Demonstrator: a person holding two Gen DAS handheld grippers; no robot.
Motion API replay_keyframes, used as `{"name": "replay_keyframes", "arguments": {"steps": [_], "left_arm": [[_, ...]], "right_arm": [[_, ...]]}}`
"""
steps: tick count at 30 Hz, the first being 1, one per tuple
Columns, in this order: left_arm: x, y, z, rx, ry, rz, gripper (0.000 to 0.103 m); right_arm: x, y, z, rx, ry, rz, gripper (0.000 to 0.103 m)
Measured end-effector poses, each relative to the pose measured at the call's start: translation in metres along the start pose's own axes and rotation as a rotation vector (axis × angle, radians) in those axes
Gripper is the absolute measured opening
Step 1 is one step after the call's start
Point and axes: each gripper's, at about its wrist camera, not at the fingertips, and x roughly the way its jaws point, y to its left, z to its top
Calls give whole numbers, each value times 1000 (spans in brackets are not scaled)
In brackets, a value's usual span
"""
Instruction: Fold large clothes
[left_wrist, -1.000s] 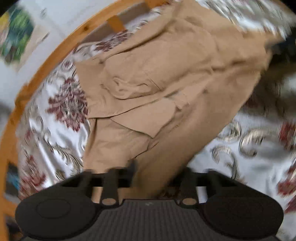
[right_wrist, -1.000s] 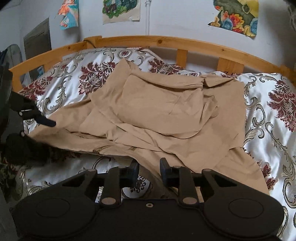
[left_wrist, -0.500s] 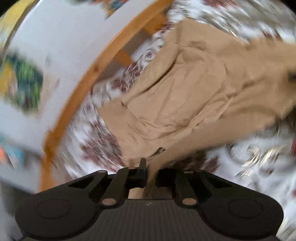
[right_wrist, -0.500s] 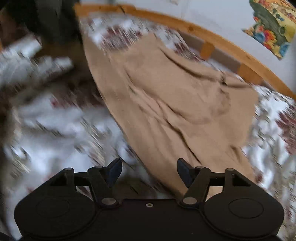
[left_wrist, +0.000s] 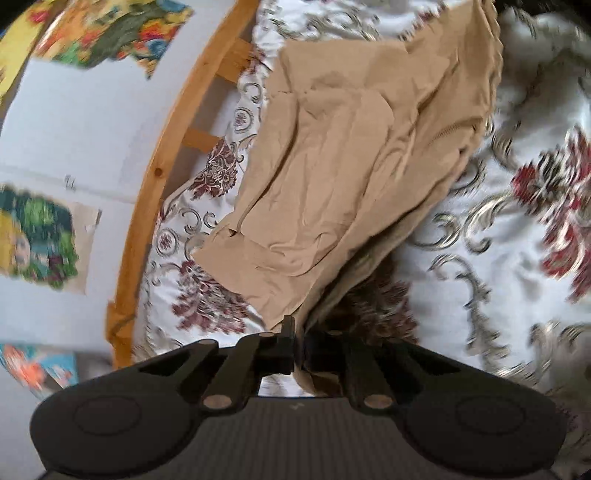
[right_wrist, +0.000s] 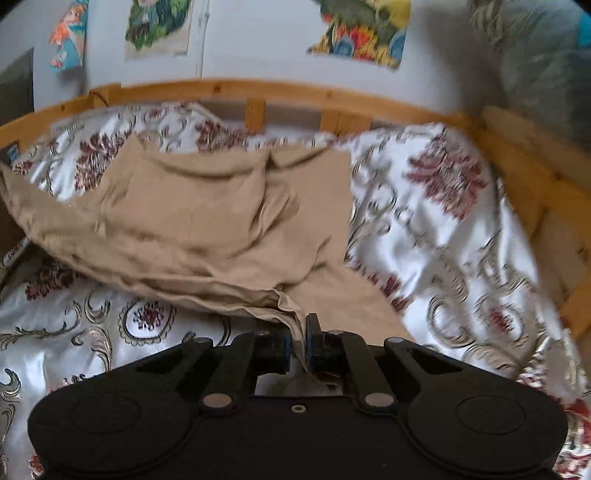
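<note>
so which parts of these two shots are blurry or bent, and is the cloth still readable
Left wrist view: the tan garment is fairly sharp, the bedspread at right smears with motion, and the fisheye bows the wooden bed frame. Right wrist view: soft all over, the garment's folds blurred and the bedspread's right side streaked; the cloth pinched in each gripper's fingers stays readable.

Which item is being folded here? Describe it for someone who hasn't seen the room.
Inside the wooden bed frame lies a white floral bedspread. On it is the tan garment, plain and rumpled, the only unpatterned fabric there.
</note>
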Motion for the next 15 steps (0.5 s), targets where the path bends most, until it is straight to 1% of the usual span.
{"name": "replay_keyframes", "arguments": {"steps": [5,8,9,11,13,15], "left_arm": [[4,-20,-41,-246,-40,-3,7],[11,-41,-62,-317,-32,15,16],[15,-46,-69,-338,-25,20,17],[19,-53,-82,-381,0,58,22],[26,-52,-94,-424,32,84,27],[29,-48,-107,-474,36,75,29]], "right_arm": [[-19,12,-11,-55,-56,-31,6],[-20,21,-13,-76,-91,-53,6],[-19,24,-11,-86,-107,-60,6],[-19,24,-6,-79,-140,-61,6],[-20,23,-2,-54,-171,-64,6],[-20,22,2,-30,-189,-57,6]]}}
